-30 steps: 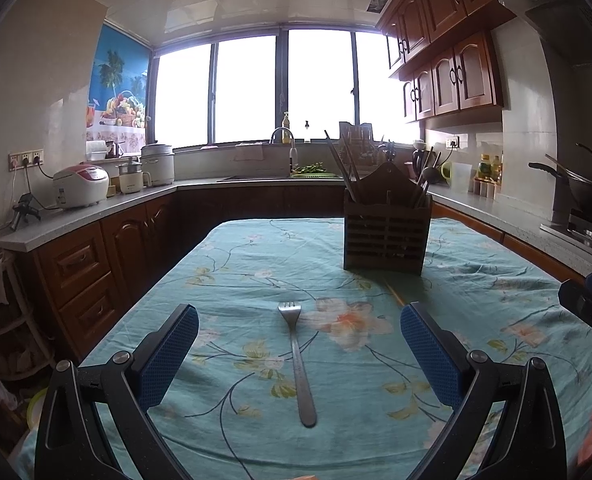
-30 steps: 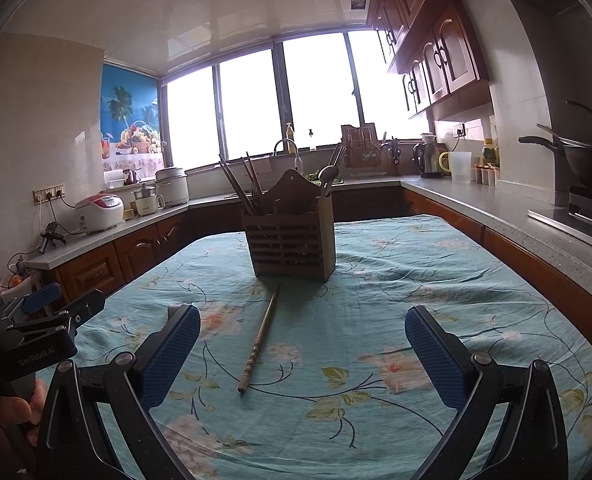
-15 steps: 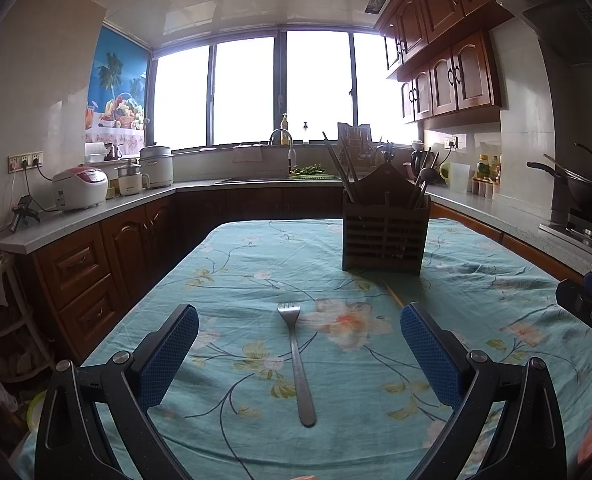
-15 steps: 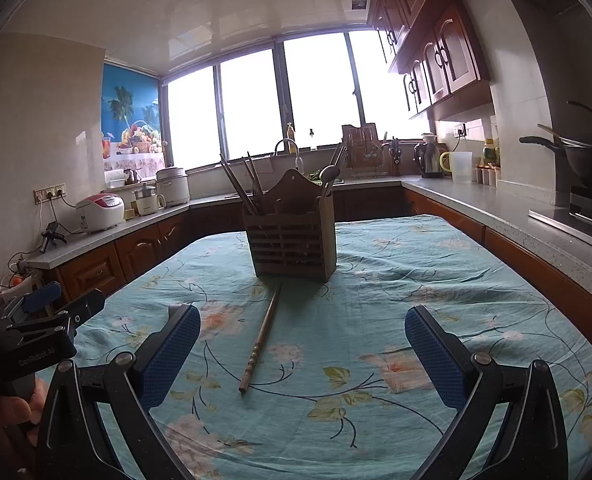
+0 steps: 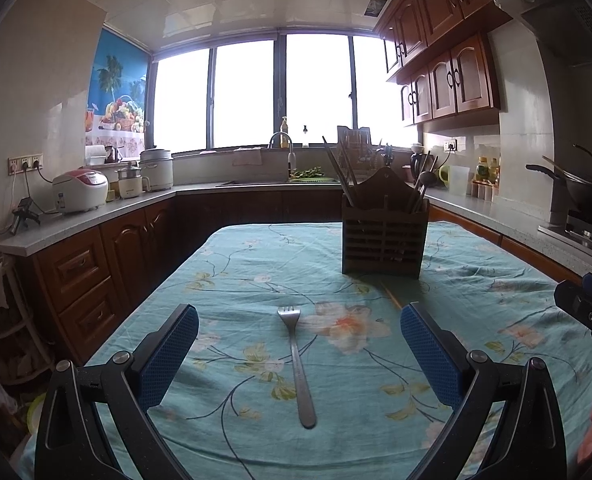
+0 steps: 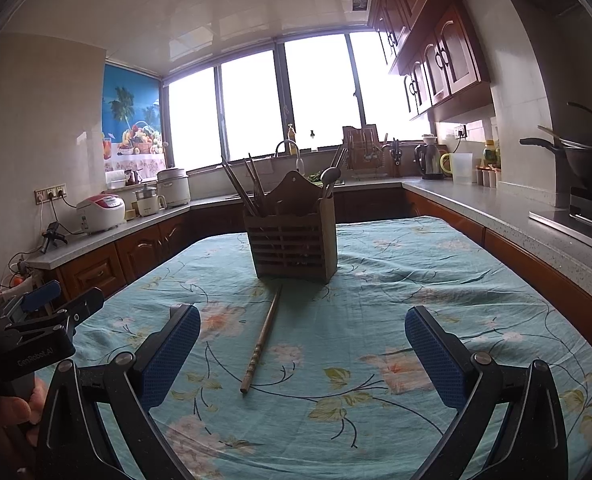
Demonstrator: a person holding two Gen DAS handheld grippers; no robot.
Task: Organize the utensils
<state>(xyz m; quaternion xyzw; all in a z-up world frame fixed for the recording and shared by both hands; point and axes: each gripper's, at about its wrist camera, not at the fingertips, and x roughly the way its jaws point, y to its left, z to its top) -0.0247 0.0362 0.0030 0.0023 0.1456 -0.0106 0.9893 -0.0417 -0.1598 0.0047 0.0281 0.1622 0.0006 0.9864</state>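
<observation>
A metal fork (image 5: 297, 356) lies on the teal floral tablecloth (image 5: 255, 264), tines away from me, between the open fingers of my left gripper (image 5: 299, 354). A brown wooden chopstick (image 6: 261, 338) lies on the cloth in front of the wooden utensil holder (image 6: 291, 242), left of centre between the open fingers of my right gripper (image 6: 303, 354). The holder (image 5: 384, 240) stands upright with chopsticks and a spoon in it. Both grippers hover above the table, empty. A tip of the chopstick (image 5: 392, 298) shows in the left wrist view.
Wooden counters run around the table. Rice cookers (image 5: 80, 191) stand on the left counter, a wok (image 5: 588, 190) on the stove at right, a kettle (image 6: 428, 162) at the back. The other gripper shows at each view's edge (image 6: 35, 332).
Both views have shifted very slightly; the holder sits a touch nearer in the right wrist view. Fork and chopstick have not moved. Both grippers stay open.
</observation>
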